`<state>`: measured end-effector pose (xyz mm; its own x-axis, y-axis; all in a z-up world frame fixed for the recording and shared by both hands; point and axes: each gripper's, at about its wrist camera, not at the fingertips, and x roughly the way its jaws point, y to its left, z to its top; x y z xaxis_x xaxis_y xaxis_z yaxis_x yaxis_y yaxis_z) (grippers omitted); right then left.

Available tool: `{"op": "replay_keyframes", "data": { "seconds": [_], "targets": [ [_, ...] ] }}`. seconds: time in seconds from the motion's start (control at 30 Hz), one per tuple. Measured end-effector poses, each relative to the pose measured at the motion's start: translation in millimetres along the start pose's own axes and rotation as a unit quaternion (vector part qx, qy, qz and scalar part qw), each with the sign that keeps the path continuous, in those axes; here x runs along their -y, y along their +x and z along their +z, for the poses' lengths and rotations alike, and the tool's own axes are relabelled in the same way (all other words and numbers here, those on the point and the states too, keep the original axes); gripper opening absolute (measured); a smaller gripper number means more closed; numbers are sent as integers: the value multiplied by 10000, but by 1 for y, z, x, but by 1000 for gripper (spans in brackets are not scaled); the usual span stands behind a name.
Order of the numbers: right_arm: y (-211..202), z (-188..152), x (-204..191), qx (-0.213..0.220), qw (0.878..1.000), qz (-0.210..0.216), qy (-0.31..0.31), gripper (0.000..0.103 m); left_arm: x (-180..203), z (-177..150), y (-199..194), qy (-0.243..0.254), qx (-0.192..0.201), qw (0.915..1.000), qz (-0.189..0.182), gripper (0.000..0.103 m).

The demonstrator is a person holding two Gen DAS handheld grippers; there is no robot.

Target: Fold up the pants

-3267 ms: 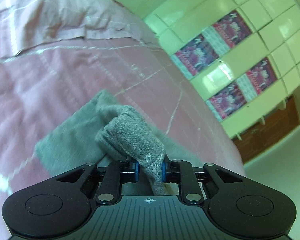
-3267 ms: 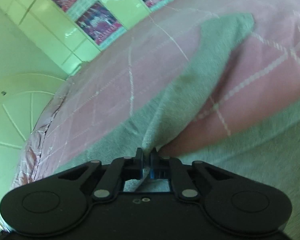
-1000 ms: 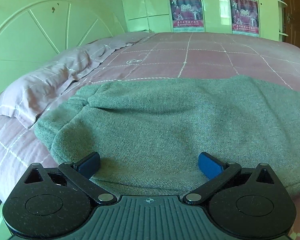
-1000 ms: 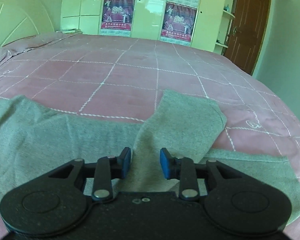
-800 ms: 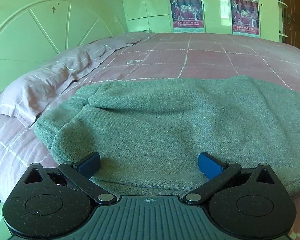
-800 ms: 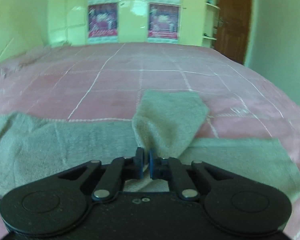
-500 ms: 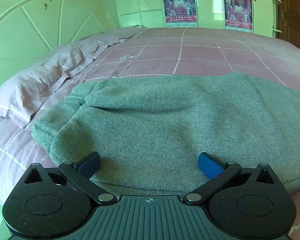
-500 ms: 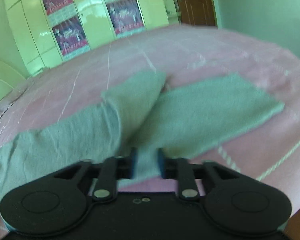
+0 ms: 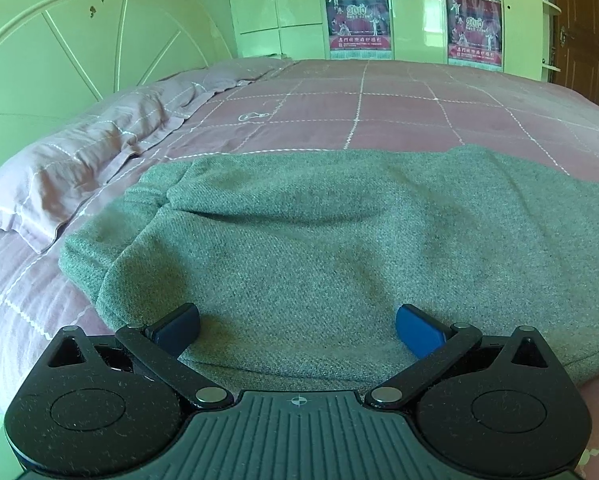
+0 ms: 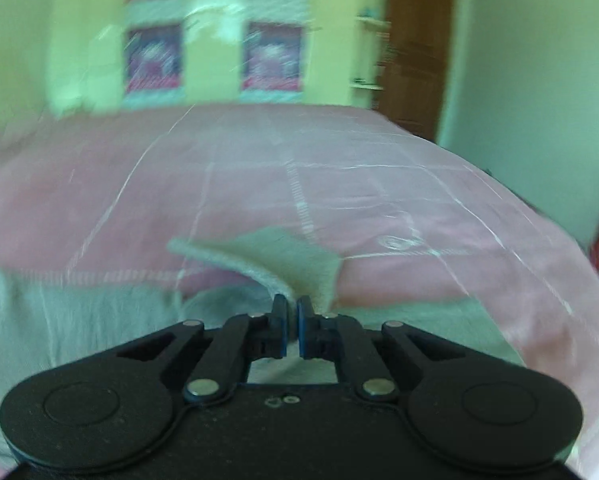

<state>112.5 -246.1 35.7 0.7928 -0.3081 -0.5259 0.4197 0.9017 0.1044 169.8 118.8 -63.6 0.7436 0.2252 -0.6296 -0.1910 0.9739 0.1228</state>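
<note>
My left gripper (image 9: 297, 330) hangs low over the near edge of the grey knitted pants (image 9: 339, 240), its blue pads spread wide apart with nothing pinched between them; the cloth simply lies on the bed under and beyond the fingers. The pants sit spread across the pink quilted bedspread with thin white grid lines (image 9: 399, 108), the broad upper part bunched into a soft fold toward the left, close to the pale pink pillow (image 9: 79, 168) that rests against the cream headboard with a fan-shaped panel (image 9: 79, 52). On the far wall, cream wardrobe doors (image 9: 275, 0) carry two red and purple posters (image 9: 357, 20). My right gripper (image 10: 292, 322) has its jaws drawn together on a grey leg end of the same pants (image 10: 283, 256): a flap of the cloth rises from the pinch and curls over above the bedspread, while the rest of the fabric stays flat on the bed to the left and right of the fingers. That view is smeared with blur, so I think the pads are pressing a single edge of the leg, but I cannot tell how many layers they hold. Beyond the bed on that side stands a brown wooden door (image 10: 415, 40) next to a pale green wall.
</note>
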Motion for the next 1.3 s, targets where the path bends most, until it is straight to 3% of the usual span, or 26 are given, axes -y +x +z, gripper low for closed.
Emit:
{"op": "replay_keyframes", "data": {
  "seconds": [0.1, 0.17, 0.2, 0.23, 0.3, 0.4, 0.5, 0.63, 0.7, 0.83, 0.87, 0.93, 1.1, 1.2, 1.3],
  "targets": [
    [-10, -37, 48, -549, 9931, 58, 1036, 0, 1, 0, 0, -11, 2, 10000, -2, 103],
    [-2, -57, 59, -907, 9905, 41, 1034, 1, 0, 0, 0, -16, -6, 10000, -11, 103],
    [-4, -60, 61, -825, 9915, 56, 1006, 11, 0, 0, 0, -16, -10, 10000, -15, 103],
    [-7, -58, 60, -701, 9935, 21, 897, 21, 0, 0, 0, -14, -13, 10000, -17, 103],
    [-13, -50, 47, -433, 9985, -150, 291, 30, 0, 0, 0, -23, -11, 10000, -16, 103],
    [-18, -42, 15, -75, 9942, -268, -1041, 34, 1, 0, -1, -21, -4, 10000, -3, 103],
    [-4, -43, -23, -101, 9658, -248, -2581, 34, 1, -1, -1, -20, -4, 10000, -2, 103],
    [13, -55, -60, 48, 9177, -412, -3952, 33, 1, -1, -1, -27, -8, 10000, -8, 103],
    [22, -60, -74, 54, 8960, -459, -4415, 33, 1, -1, -1, -21, -6, 10000, -1, 103],
    [37, -65, -88, -44, 8764, -403, -4798, 27, 1, -1, -1, -17, -13, 10000, 6, 103],
    [37, -66, -87, -32, 8762, -371, -4805, 24, 1, -1, -2, -18, -15, 10000, 6, 103],
    [37, -62, -86, -61, 8857, -247, -4636, 3, 1, -1, -2, -19, -12, 10000, 10, 103],
    [22, -22, -67, 208, 9406, 72, -3387, 0, 2, -1, -2, -15, -7, 10000, 21, 103],
    [6, 4, -47, 565, 9611, 83, -2704, 0, 2, -1, -2, -17, -7, 10000, 23, 103],
    [-11, 32, 1, 760, 9892, 188, -1238, 0, 2, -1, -2, -19, -6, 10000, 23, 103]
  ]
}}
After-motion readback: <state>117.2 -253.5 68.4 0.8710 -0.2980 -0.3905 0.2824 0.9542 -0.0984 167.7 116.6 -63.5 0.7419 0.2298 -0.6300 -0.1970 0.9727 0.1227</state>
